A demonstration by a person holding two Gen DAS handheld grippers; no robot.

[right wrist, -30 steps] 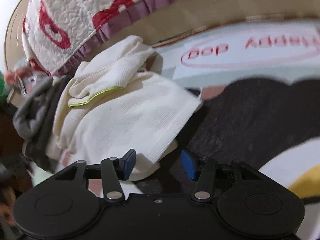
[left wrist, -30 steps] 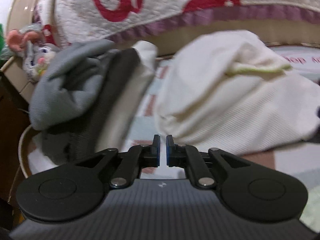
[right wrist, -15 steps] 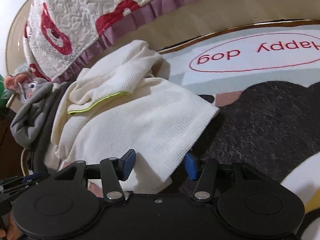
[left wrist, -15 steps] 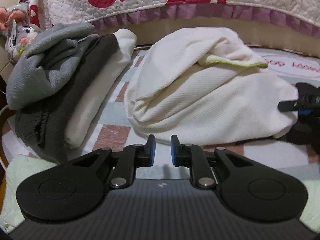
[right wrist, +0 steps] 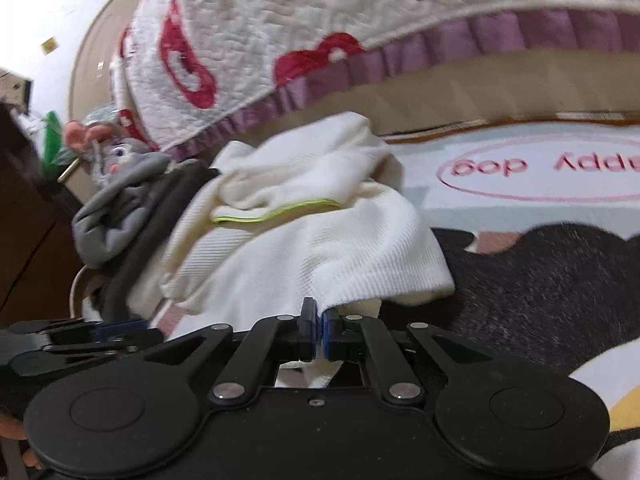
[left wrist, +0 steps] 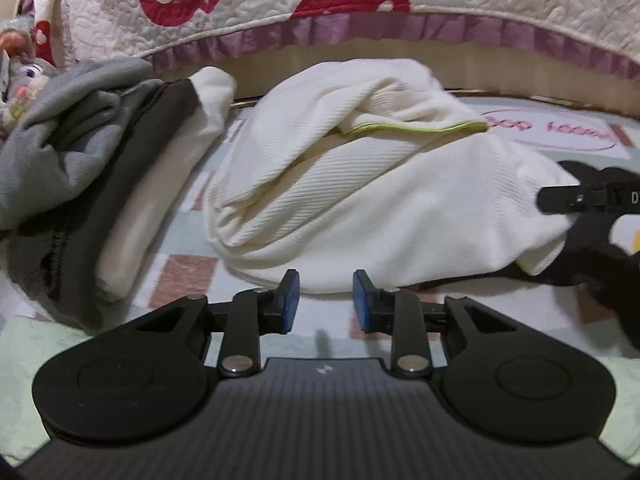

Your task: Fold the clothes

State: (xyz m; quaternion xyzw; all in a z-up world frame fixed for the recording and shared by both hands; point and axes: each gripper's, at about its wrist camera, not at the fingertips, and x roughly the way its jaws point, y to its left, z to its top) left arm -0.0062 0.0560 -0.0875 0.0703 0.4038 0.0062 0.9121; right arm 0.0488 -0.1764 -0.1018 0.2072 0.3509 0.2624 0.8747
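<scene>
A cream ribbed garment (left wrist: 372, 200) with a lime-green trim lies bunched on the patterned mat; it also shows in the right wrist view (right wrist: 320, 240). My left gripper (left wrist: 325, 300) is open and empty, just short of the garment's near edge. My right gripper (right wrist: 319, 330) is shut on the garment's near hem, and it shows at the right edge of the left wrist view (left wrist: 588, 198). The left gripper shows at the lower left of the right wrist view (right wrist: 96, 336).
A pile of grey and dark clothes (left wrist: 80, 184) lies left of the cream garment. A quilted bedspread with a purple frill (left wrist: 360, 28) hangs behind. A plush toy (right wrist: 108, 148) sits at the far left. The mat (right wrist: 540, 172) reads "happy dog".
My right gripper has closed on the cream garment's hem. My left gripper has opened from shut and come up to the garment's near edge.
</scene>
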